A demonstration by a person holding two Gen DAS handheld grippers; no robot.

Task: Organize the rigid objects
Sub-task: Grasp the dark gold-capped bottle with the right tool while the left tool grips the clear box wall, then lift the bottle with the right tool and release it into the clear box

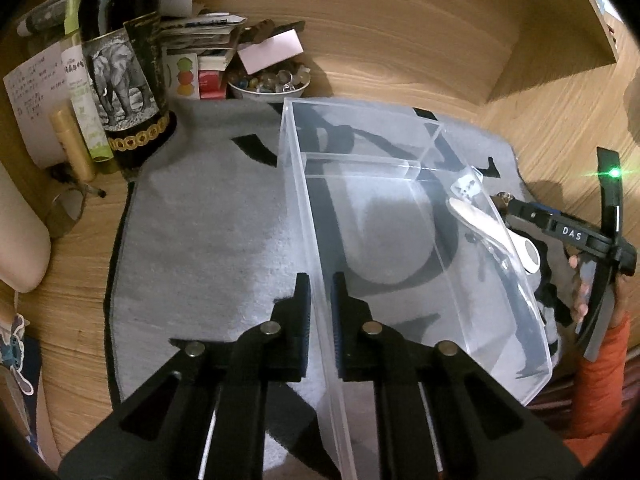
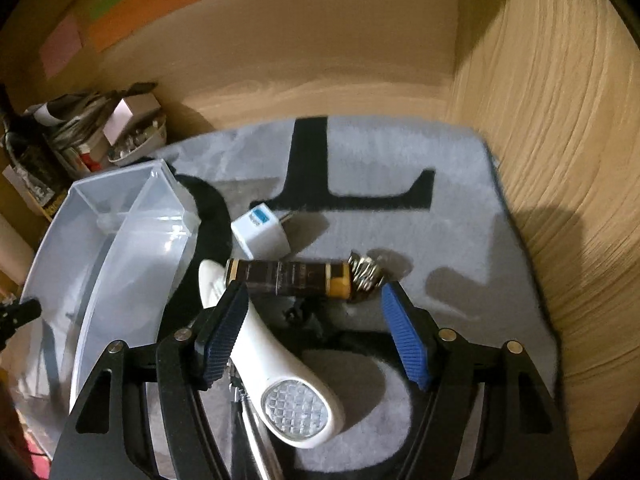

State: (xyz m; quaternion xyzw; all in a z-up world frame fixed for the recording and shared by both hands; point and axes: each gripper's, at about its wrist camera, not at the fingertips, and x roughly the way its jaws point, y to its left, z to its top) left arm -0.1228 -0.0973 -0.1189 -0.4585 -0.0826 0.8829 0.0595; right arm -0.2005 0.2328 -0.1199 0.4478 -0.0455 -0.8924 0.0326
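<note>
A clear plastic bin (image 1: 400,200) with dividers stands on the grey mat. My left gripper (image 1: 321,292) is shut on the bin's left wall, one finger on each side of it. The bin also shows at the left of the right wrist view (image 2: 120,232). My right gripper (image 2: 316,316) is open above a white flashlight (image 2: 280,364), which lies beside the bin. A dark brown tube (image 2: 288,278) with a gold foil end lies across, just beyond the fingertips. A white plug adapter (image 2: 262,234) sits behind it. The right gripper shows at the right of the left wrist view (image 1: 568,232).
A grey mat (image 2: 400,152) with black letters covers the wooden desk. At the back left stand a dark elephant-label bottle (image 1: 124,76), a gold tube (image 1: 72,144), stacked papers and a bowl of glass beads (image 1: 268,82). Wooden walls close the back and right.
</note>
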